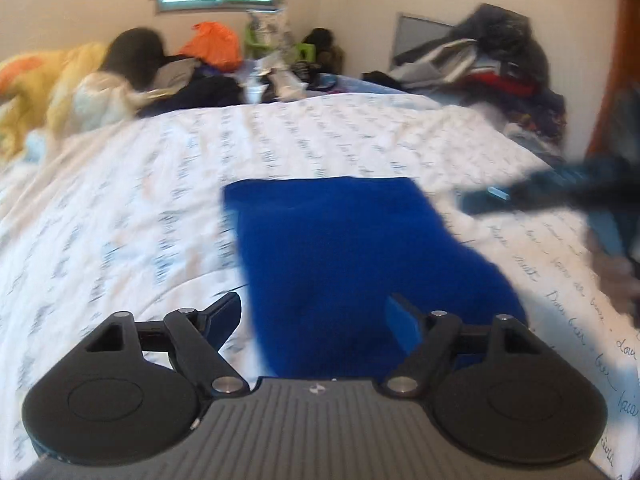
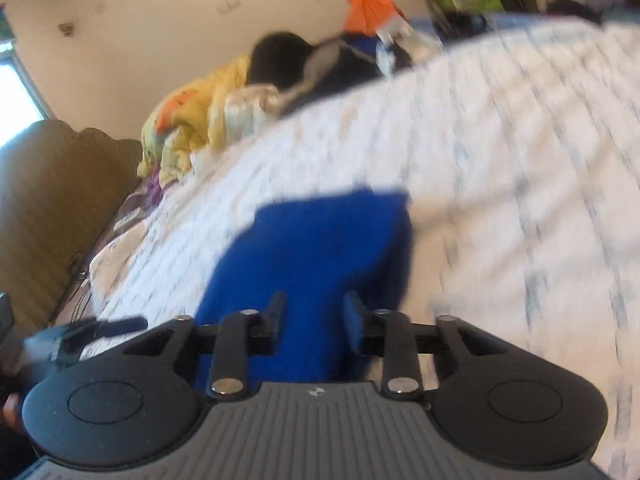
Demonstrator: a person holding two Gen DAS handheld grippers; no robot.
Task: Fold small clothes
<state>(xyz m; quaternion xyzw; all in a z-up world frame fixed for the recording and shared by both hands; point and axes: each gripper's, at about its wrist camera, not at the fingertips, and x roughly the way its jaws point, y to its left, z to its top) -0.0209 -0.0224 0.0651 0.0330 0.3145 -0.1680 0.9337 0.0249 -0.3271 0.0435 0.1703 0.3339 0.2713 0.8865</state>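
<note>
Blue cloth [image 1: 352, 256], a small garment already folded down to a rough rectangle, lies flat on the bed sheet [image 1: 160, 184], roughly mid-bed and toward the near edge, w/ clutter piled along the far edge by the wall.

Left gripper [image 1: 316, 316] hovers just above the cloth's near end, jaws wide apart, nothing pinched; one finger sits over bare sheet, the other over blue fabric. Right gripper [image 2: 316, 314] also hangs over the cloth's near end [image 2: 316, 248], jaws partly apart, blue fabric showing in the gap but pads don't seem to press on it. Both views are smeared w/ motion blur, so contact is hard to read for sure.

Step in hand, prob.: a fold looks just laid down and let go, grippers clear of the cloth. Next move calls for either re-gripping the two near corners for one more fold toward the far edge, or smoothing and setting the piece aside. Edges look fairly even, so little straightening needed.
</note>
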